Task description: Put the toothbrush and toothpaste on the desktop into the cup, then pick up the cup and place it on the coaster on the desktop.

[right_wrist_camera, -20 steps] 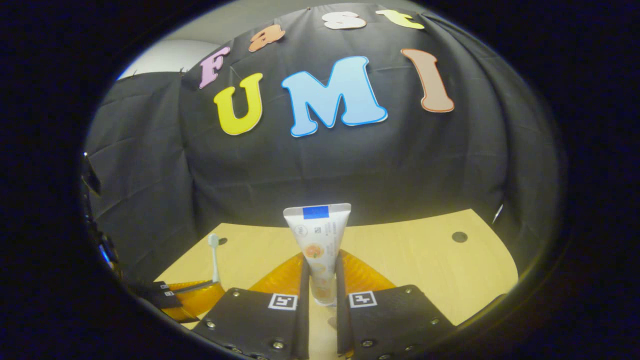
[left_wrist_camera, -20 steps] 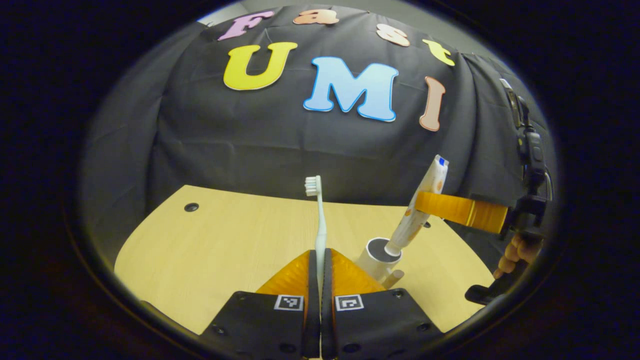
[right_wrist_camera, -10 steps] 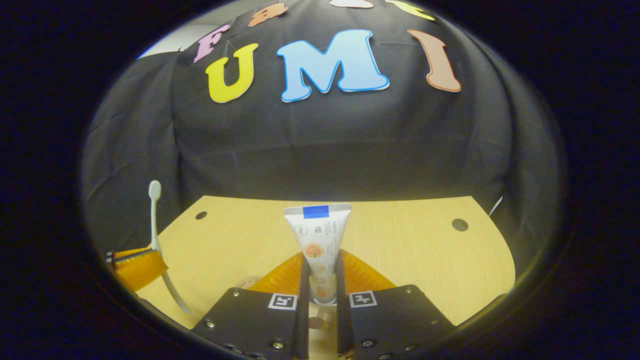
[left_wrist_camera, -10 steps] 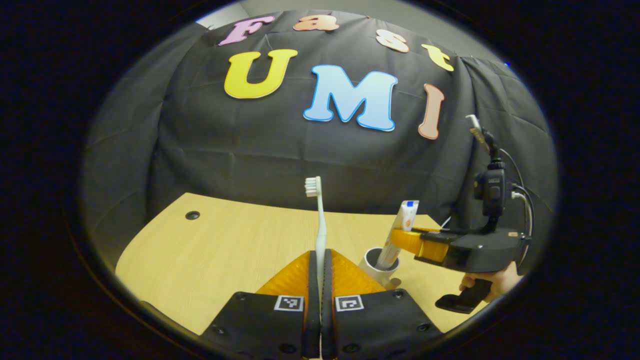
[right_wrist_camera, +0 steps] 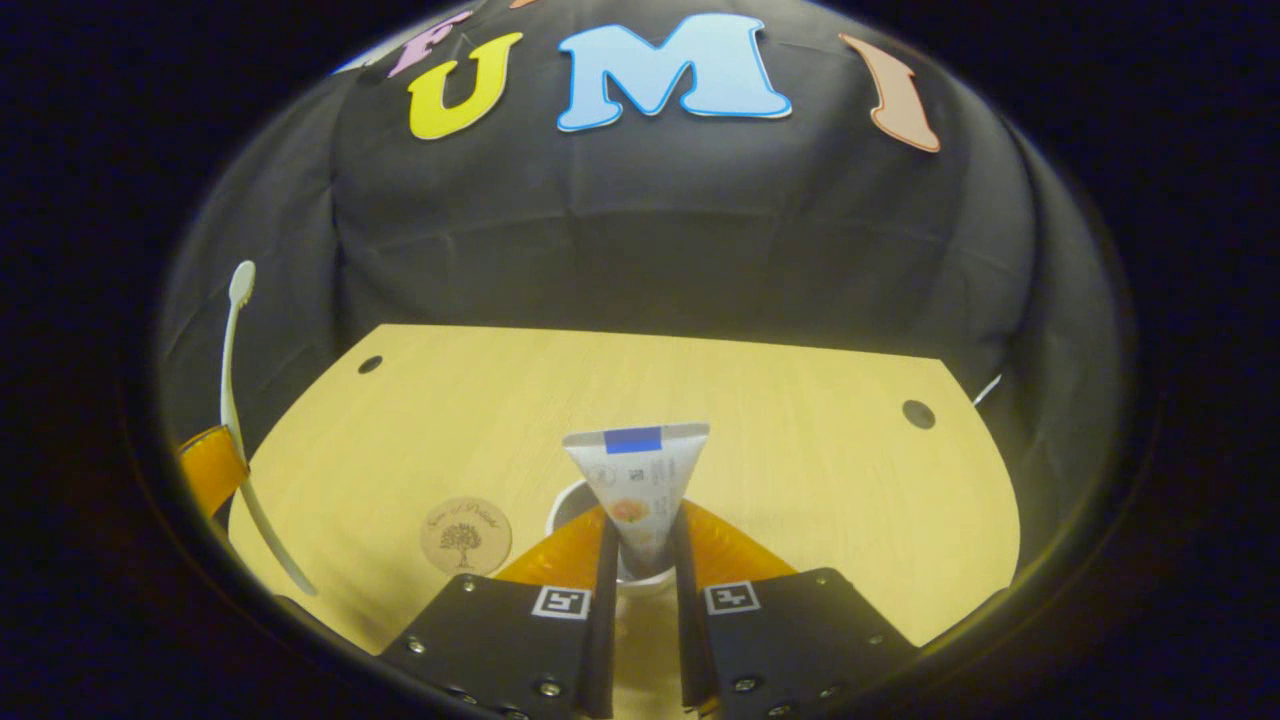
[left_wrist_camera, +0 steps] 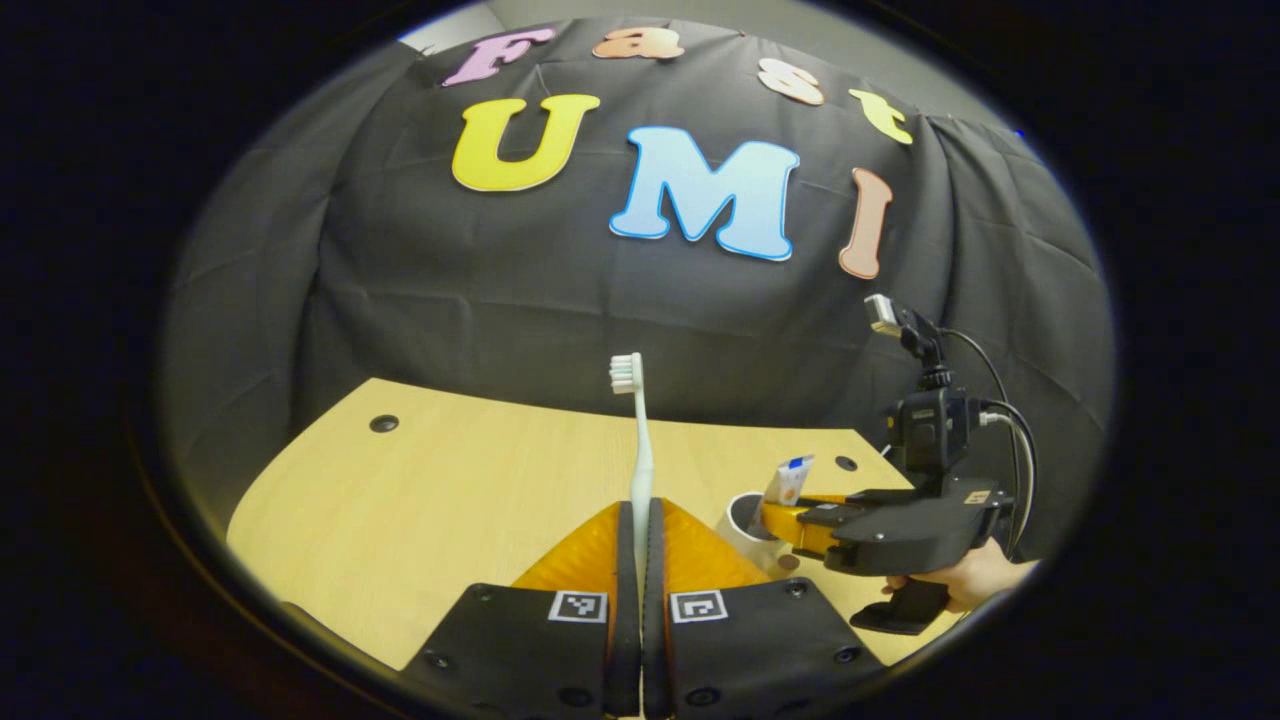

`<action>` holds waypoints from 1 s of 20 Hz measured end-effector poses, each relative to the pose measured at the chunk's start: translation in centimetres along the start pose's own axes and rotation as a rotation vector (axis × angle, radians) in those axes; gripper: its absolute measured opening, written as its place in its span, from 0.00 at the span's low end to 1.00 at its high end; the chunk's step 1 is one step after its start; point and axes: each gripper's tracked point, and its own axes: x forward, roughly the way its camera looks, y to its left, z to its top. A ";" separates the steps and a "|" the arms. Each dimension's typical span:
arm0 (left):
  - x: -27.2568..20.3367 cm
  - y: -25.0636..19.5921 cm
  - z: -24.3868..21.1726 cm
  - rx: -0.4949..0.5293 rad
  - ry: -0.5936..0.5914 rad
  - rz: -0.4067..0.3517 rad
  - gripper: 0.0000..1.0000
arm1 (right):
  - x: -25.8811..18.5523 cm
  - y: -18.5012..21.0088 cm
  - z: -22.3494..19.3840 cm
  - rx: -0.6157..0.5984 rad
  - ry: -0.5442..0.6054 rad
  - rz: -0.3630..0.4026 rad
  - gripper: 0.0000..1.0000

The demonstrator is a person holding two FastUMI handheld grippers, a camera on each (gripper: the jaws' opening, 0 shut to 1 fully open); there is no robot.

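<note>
White toothbrush (left_wrist_camera: 640, 440) stands upright, pinched in left gripper (left_wrist_camera: 637, 540) w/ fingers closed on it. Right gripper (right_wrist_camera: 642, 560) clamps toothpaste (right_wrist_camera: 637, 480), lower end inside cup (right_wrist_camera: 570, 497); coaster (right_wrist_camera: 465, 536) just beside cup on desktop (right_wrist_camera: 800, 450).

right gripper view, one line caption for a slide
Right gripper lowers the toothpaste into the cup beside the coaster.

Toothpaste (right_wrist_camera: 637, 480) cap end hidden inside cup (right_wrist_camera: 572, 497); cup mostly behind right tongs (right_wrist_camera: 642, 550)
</note>
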 end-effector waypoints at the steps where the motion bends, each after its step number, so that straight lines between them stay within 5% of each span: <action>1: 0.3 -0.2 0.0 -0.006 0.000 -0.004 0.09 | 0.1 -0.2 0.2 -0.011 -0.009 -0.003 0.31; 3: 0.7 -0.4 -0.1 -0.012 -0.003 -0.011 0.09 | -0.4 -0.3 0.3 -0.031 -0.021 -0.011 0.32; 9: 2.5 -1.5 0.4 -0.025 -0.032 -0.052 0.09 | -3.3 0.2 2.4 -0.059 -0.100 0.012 0.65; 12: 3.5 -2.4 0.7 -0.034 -0.046 -0.083 0.09 | -5.7 0.0 4.4 -0.049 -0.171 0.013 0.69; 14: 4.2 -3.2 1.3 -0.047 -0.079 -0.109 0.09 | -7.7 -0.4 5.6 -0.043 -0.231 0.003 0.80; 20: 6.3 -5.8 3.1 -0.055 -0.152 -0.183 0.08 | -13.1 -2.3 6.8 -0.047 -0.341 -0.064 0.80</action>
